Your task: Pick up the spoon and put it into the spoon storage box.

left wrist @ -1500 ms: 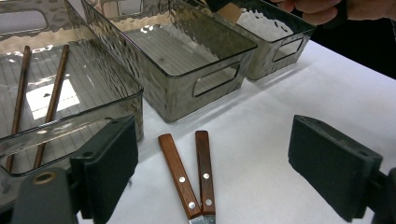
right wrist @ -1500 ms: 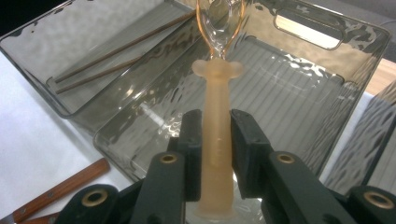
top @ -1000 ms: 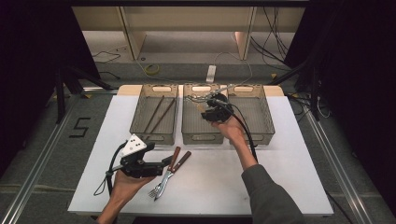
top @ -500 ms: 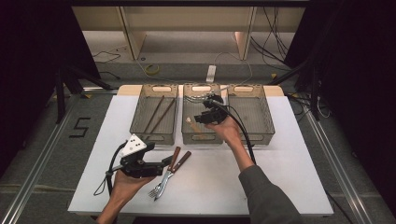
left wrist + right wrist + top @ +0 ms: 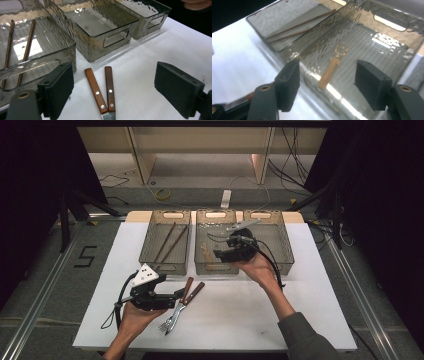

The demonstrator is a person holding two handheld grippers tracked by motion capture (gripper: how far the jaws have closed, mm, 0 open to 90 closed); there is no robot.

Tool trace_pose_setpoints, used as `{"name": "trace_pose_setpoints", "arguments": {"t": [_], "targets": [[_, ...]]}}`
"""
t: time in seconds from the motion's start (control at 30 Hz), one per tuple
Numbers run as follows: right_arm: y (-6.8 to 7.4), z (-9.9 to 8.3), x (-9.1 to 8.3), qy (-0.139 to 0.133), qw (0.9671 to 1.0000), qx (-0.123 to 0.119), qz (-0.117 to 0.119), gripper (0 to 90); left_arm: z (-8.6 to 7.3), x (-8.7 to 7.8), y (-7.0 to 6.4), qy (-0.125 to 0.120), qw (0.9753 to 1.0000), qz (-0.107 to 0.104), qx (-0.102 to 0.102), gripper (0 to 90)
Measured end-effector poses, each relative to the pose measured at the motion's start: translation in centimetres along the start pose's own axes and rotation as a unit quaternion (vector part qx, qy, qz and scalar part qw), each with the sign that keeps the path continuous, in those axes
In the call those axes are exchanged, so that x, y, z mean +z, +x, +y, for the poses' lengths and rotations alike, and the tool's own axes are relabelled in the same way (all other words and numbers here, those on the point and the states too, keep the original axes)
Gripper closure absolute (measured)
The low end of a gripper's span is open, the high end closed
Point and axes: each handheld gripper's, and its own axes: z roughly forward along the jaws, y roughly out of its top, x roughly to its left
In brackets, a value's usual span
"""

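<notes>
I am watching the amber spoon (image 5: 333, 65) lying flat in the middle bin (image 5: 201, 247), centre of the frame, while my right tongs (image 5: 223, 254) are pulling back over the bin's near wall, gaping wide and carrying nothing; I judge the spoon delivered. Lower left, my left tongs (image 5: 176, 293) are hovering equally wide and empty beside the two wooden-handled pieces (image 5: 181, 304) on the counter (image 5: 280, 315), probably next for sorting.

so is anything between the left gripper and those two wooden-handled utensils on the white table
Nothing visible. The left gripper has its jaws open, and the two wooden-handled utensils lie side by side on bare white table right between them. The smoky clear plastic bins sit farther back, beyond the handle ends.
</notes>
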Motion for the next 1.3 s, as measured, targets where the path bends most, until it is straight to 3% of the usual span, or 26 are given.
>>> {"name": "trace_pose_setpoints", "arguments": {"t": [0.2, 0.47, 0.63, 1.0, 1.3], "targets": [[0.8, -3.3, -3.1, -0.014, 0.9998, -0.016, -0.001, 34.7, -0.1, 0.7, 0.3, 0.028, 0.9995, 0.008, -0.016, 15.6], [0.8, -7.9, -5.7, -0.032, 0.9995, -0.003, -0.006, 33.9, -0.1, 1.5, 0.8, 0.057, 0.9972, 0.024, -0.04, 15.7], [0.5, -10.4, -6.6, -0.044, 0.9989, 0.01, -0.01, 33.6, -0.2, 2.2, 0.8, 0.086, 0.995, 0.032, -0.039, 15.7], [0.3, -13.4, -8.2, -0.059, 0.9977, 0.031, -0.016, 32.5, 0.0, 2.7, 1.6, 0.115, 0.9901, 0.06, -0.054, 15.8], [0.1, -14.7, -9.1, -0.075, 0.9957, 0.05, -0.024, 32.1, 0.4, 3.3, 1.6, 0.129, 0.9879, 0.072, -0.045, 16.0]]}}
